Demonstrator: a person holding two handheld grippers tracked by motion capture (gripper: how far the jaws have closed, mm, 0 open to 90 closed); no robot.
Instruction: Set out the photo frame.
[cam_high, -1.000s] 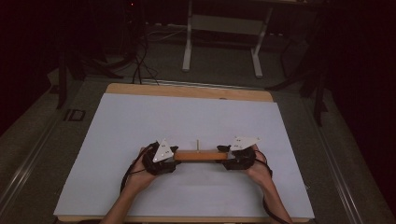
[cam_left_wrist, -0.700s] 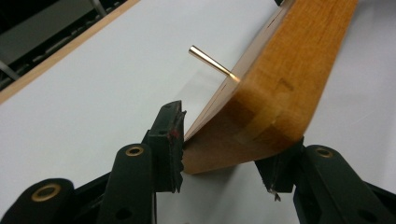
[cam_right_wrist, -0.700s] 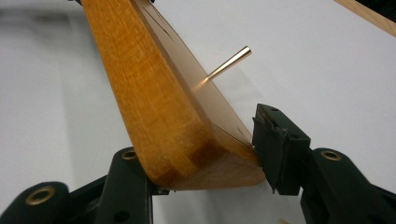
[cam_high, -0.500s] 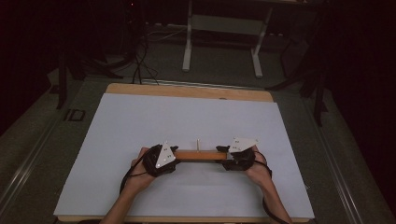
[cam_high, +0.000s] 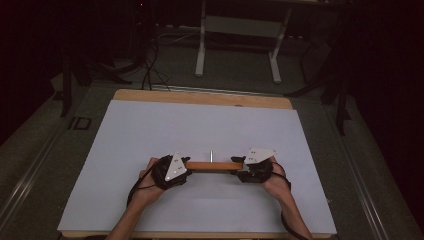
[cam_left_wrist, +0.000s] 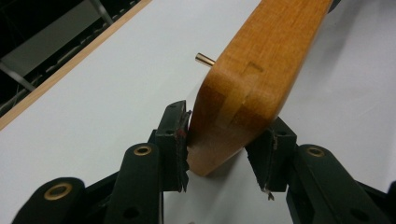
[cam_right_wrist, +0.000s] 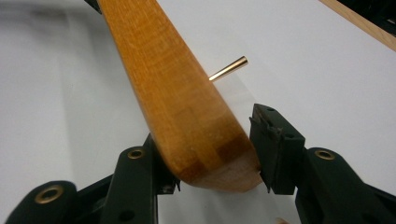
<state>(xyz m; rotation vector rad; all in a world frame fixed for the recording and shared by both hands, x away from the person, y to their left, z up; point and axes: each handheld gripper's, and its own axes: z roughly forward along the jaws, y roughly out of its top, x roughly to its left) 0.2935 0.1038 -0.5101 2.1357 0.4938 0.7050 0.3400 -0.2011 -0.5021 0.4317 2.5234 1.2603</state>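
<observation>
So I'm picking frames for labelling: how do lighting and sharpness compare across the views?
High view: dim, surroundings nearly black, the white table evenly lit, no glare. Left gripper view: bright, the wooden bar sharp nearby, softening farther off. Right gripper view: the wooden bar is crisp near the jaws, the far table blurred, the brass pin glinting.

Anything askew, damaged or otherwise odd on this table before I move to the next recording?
Nothing stands out. The wooden bar lies level across the white table, one rounded end between the jaws of the left gripper and the other in the right gripper. A thin brass pin sticks out of its middle, straight. The wood shows no cracks or chips.
</observation>
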